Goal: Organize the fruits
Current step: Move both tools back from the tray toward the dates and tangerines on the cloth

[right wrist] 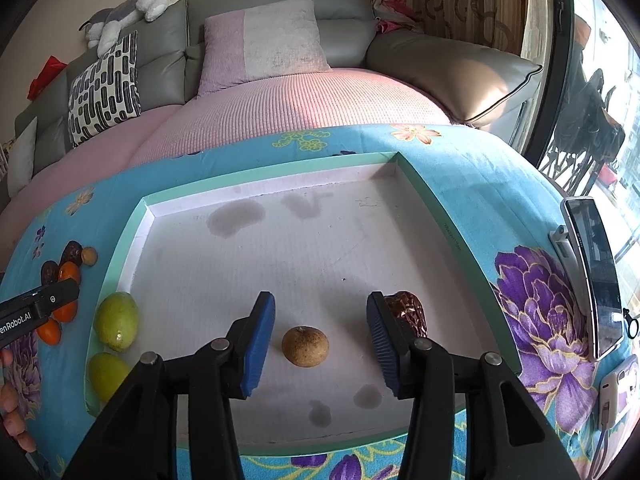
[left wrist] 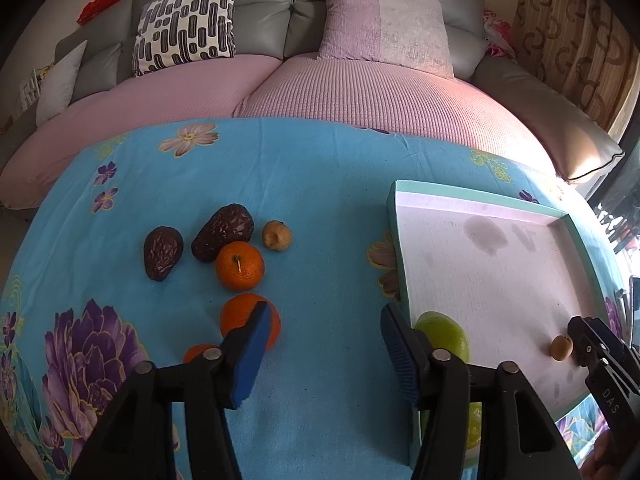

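Brown longan (right wrist: 305, 346) + date (right wrist: 408, 314) in tray (right wrist: 424, 184)

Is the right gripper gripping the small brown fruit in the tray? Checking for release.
Apart. The right wrist view shows white tray floor on both sides between the small brown fruit and the right gripper, its jaws open.

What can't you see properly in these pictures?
- Smallest orange fruit: left wrist view, mostly behind the left gripper.
- Lower green fruit: left wrist view, mostly covered by that gripper's arm.
- Wrinkled dark brown date: right wrist view, partly behind the right gripper's blue pad.
- White phone: right wrist view, cut off by the edge.
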`<state>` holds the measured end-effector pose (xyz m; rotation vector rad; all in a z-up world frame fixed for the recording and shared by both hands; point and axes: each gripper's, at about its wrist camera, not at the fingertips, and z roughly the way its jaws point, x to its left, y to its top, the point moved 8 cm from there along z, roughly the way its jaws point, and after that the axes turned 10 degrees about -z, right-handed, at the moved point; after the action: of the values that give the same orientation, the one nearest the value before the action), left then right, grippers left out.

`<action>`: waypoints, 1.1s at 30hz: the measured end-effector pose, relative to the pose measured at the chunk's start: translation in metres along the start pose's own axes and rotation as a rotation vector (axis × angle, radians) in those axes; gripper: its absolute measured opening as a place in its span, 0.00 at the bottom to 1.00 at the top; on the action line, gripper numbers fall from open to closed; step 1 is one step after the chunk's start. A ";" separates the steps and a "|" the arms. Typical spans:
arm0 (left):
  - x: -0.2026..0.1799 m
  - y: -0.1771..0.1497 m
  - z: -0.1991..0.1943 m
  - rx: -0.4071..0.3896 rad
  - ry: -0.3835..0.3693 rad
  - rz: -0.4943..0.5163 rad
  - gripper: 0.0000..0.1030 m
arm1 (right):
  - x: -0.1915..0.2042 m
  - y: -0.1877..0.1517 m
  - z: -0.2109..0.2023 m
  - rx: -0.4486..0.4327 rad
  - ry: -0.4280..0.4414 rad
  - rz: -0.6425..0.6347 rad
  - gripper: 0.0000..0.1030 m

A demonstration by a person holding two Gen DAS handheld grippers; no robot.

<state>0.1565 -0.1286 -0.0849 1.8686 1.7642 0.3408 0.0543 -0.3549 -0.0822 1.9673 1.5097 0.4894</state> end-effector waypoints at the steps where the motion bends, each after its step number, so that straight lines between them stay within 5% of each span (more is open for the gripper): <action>1: 0.000 0.000 0.000 -0.002 0.008 0.002 0.70 | 0.000 0.000 0.000 0.000 0.000 0.001 0.57; 4: 0.002 -0.002 0.003 0.008 0.023 0.005 0.75 | -0.001 -0.001 0.001 0.002 0.004 0.003 0.60; 8: 0.006 -0.002 0.006 0.002 0.048 0.002 0.92 | 0.000 -0.001 0.001 -0.004 0.011 0.000 0.75; 15: 0.011 -0.002 0.007 -0.010 0.077 -0.006 1.00 | 0.004 0.000 0.003 -0.014 0.031 -0.010 0.91; 33: 0.015 0.000 0.006 -0.025 0.086 -0.020 1.00 | 0.000 0.005 -0.003 -0.065 0.050 0.043 0.93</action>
<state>0.1611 -0.1156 -0.0930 1.8428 1.8253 0.4403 0.0562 -0.3547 -0.0772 1.9536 1.4663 0.6025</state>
